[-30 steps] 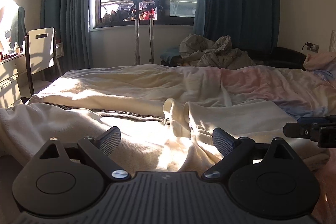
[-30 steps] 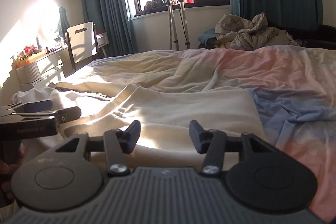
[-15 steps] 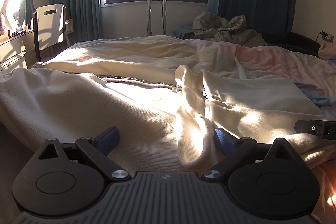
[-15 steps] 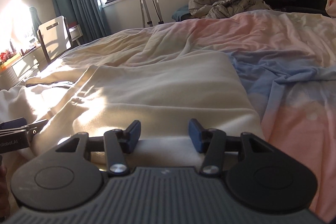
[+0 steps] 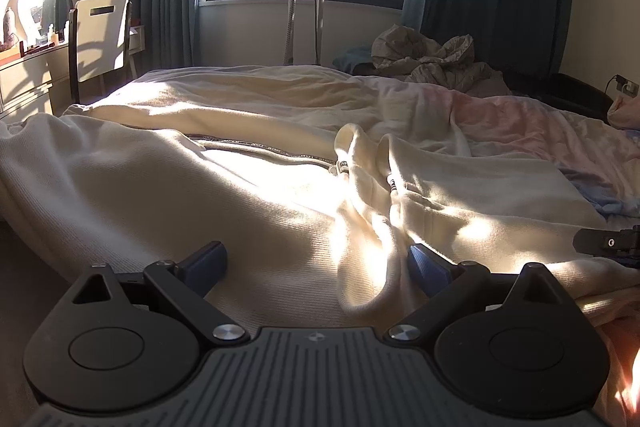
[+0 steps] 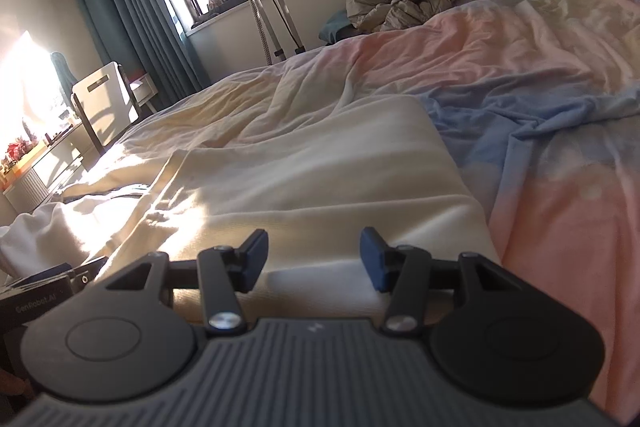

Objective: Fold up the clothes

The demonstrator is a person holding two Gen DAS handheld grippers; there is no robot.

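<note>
jaws on both left gripper (image 5: 316, 259) and right gripper (image 6: 314, 255) spread, now lower and closer to the cream garment (image 5: 240, 195) spread on the bed (image 6: 560, 107) than a second ago, likely lining up hem grabs.

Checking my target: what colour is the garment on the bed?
Cream garment; clearest in left wrist view.

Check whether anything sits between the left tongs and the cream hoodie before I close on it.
Nothing visible does. The left tongs are open right over the cream hoodie, and a raised fold of it already lies between the fingers.
</note>
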